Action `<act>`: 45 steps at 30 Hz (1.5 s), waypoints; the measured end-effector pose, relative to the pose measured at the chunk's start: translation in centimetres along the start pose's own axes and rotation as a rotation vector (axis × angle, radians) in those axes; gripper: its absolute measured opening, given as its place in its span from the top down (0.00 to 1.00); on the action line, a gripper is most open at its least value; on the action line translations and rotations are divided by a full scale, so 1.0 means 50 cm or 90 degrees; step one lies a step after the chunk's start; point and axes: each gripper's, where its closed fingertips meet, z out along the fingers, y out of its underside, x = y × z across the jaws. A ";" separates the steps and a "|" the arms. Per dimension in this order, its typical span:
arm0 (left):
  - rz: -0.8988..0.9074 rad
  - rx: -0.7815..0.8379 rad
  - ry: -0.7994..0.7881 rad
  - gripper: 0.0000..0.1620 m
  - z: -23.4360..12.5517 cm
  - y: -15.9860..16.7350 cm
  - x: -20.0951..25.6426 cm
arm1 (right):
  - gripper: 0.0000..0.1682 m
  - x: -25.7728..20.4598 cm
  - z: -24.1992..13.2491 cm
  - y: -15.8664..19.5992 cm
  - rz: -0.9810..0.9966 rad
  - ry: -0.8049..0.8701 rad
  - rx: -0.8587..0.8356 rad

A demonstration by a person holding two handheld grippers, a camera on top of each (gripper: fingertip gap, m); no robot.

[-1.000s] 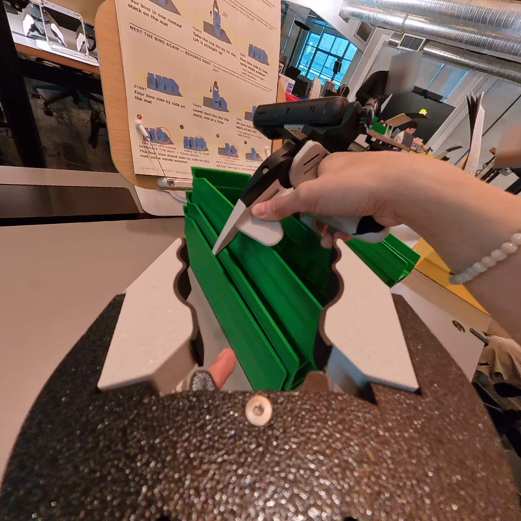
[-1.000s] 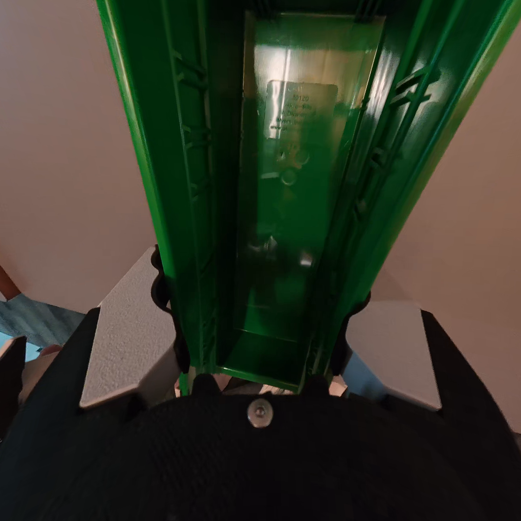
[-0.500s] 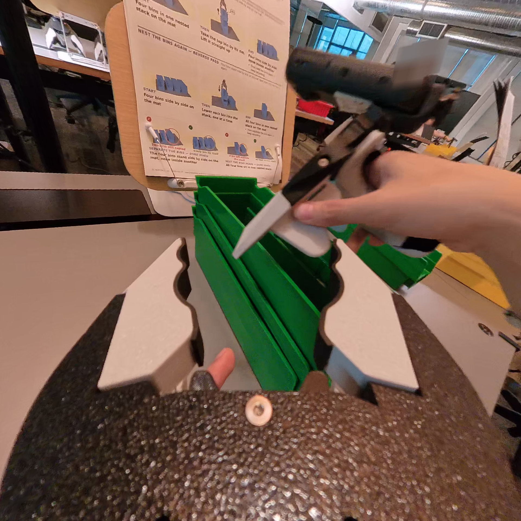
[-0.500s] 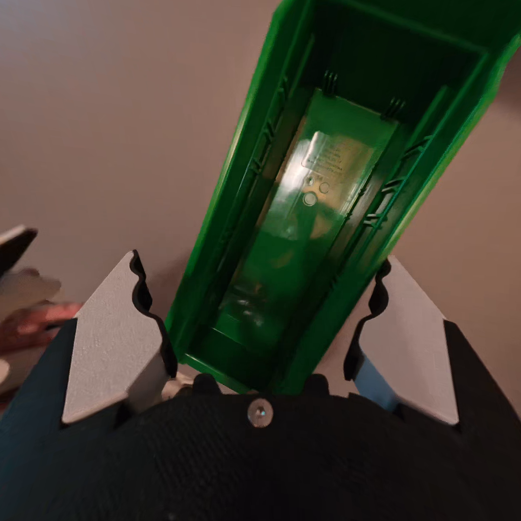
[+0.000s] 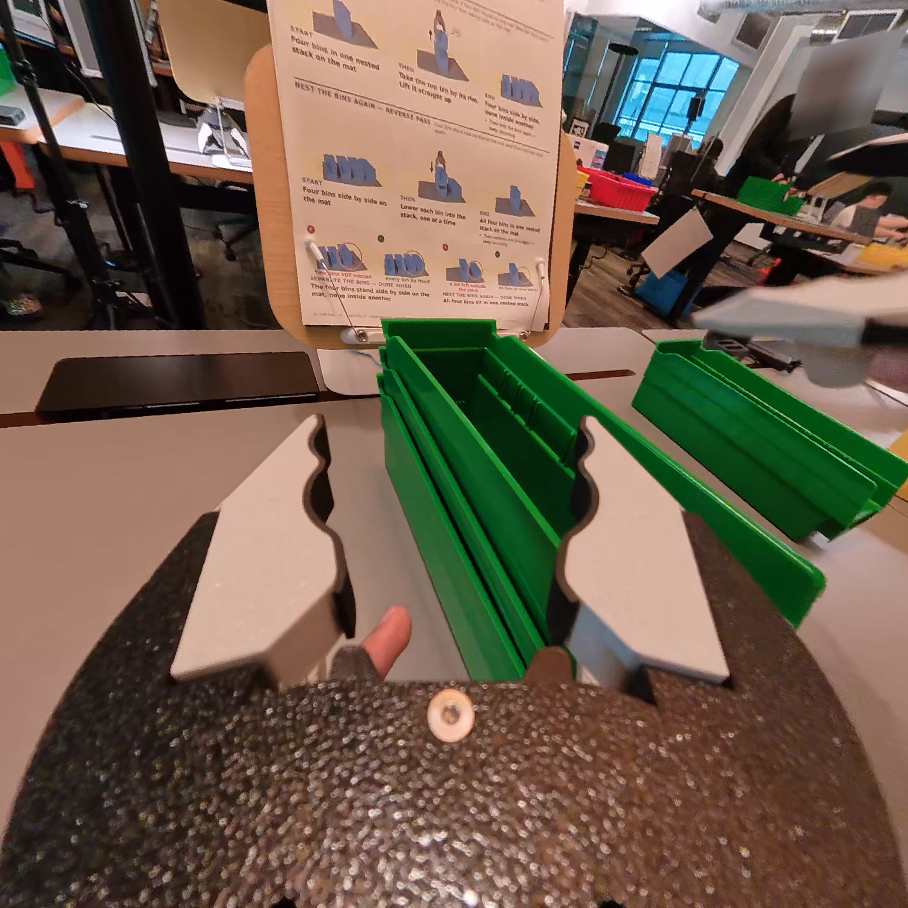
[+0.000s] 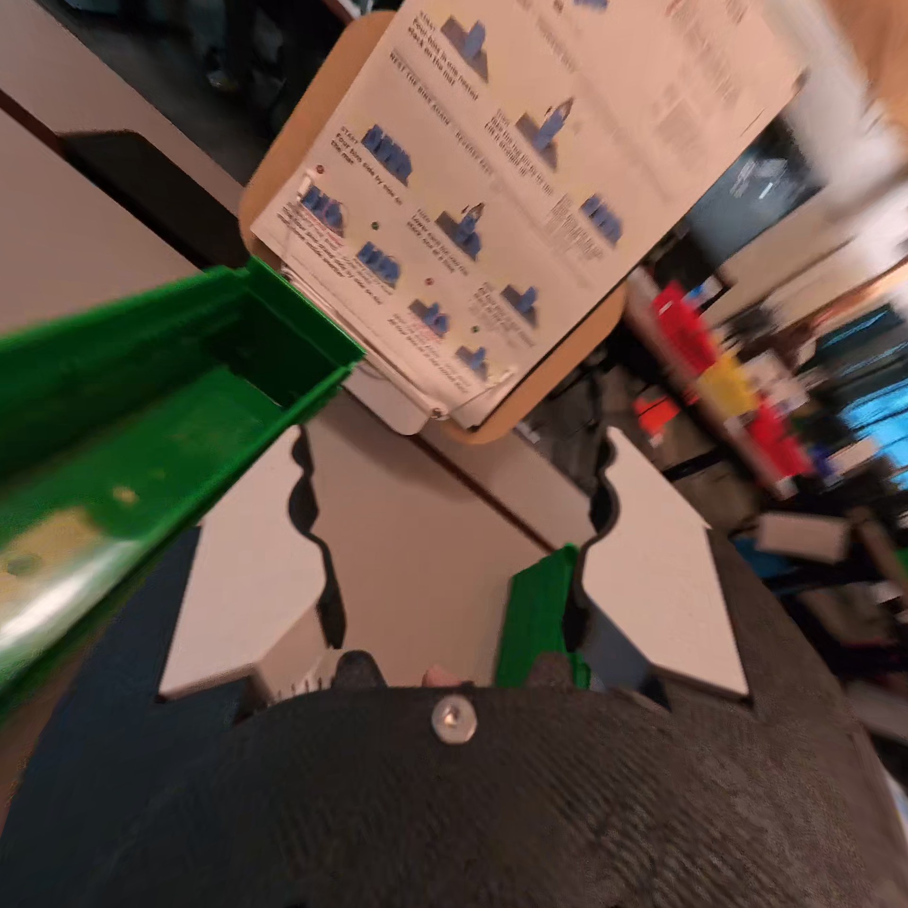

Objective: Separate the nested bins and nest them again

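Observation:
A stack of nested green bins [image 5: 467, 481] lies on the grey table [image 5: 123, 491], running away from me. My left gripper [image 5: 452, 442] is open and straddles the stack's left walls: its right finger [image 5: 629, 540] is inside the top bin, its left finger [image 5: 275, 540] is outside and clear of it. A separate green bin [image 5: 756, 457] lies on the table to the right. My right gripper [image 6: 452, 491] is open and empty; it shows blurred above that bin's far end in the left wrist view [image 5: 810, 319]. In the right wrist view the stack [image 6: 147, 417] is at the left, and a green bin corner [image 6: 535, 624] is by the right finger.
An instruction sheet on a wooden board [image 5: 417, 172] stands just behind the stack. A black pad [image 5: 172, 383] lies at the back left. A yellow surface [image 5: 899, 452] is at the far right edge. Desks and people are far behind.
My right gripper opened, let go of the green bin it held, and swung up and away to the right. That bin now lies beside the stack. My left gripper stayed in place.

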 end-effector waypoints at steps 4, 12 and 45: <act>0.002 -0.005 -0.014 0.40 0.007 0.005 -0.006 | 0.21 0.050 -0.019 0.083 -0.091 0.070 -0.011; 0.020 -0.022 -0.032 0.40 0.010 0.014 -0.016 | 0.22 0.072 -0.017 0.179 0.056 0.044 -0.020; 0.017 -0.024 0.058 0.39 -0.001 -0.008 0.021 | 0.24 0.139 -0.086 0.392 0.242 -0.009 -0.107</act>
